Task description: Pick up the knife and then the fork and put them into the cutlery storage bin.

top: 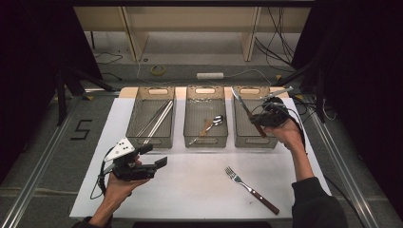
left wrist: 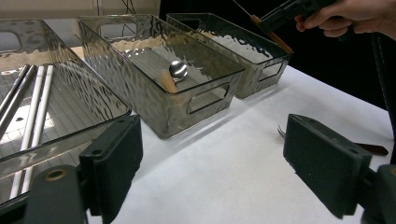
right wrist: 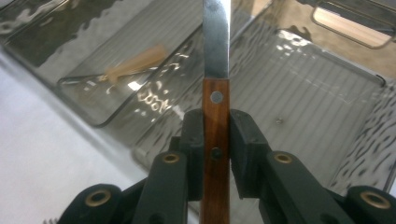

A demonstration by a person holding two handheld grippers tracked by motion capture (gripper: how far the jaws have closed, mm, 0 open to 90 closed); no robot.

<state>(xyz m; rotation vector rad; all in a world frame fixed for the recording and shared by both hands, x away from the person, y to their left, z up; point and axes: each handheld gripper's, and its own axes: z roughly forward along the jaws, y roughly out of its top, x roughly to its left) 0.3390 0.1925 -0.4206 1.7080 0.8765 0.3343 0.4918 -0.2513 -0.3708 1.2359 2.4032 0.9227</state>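
My right gripper (top: 260,118) is shut on the wooden handle of a table knife (top: 241,103), held over the right-hand clear bin (top: 254,142). In the right gripper view the pads clamp the handle from both sides and the steel blade (right wrist: 216,42) points away over that bin's ribbed floor (right wrist: 317,107). A fork (top: 251,190) with a wooden handle lies on the white mat near the front right. Low over the mat's front left, my left gripper (top: 154,156) stands open and holds nothing. Its own view has the fork's tines (left wrist: 282,132) just past its right pad (left wrist: 322,161).
Three clear bins stand in a row at the back of the white mat (top: 199,185). The left bin (top: 150,141) holds metal chopsticks (top: 157,118). The middle bin (top: 206,141) holds a spoon (top: 216,120). Black curtains flank the table.
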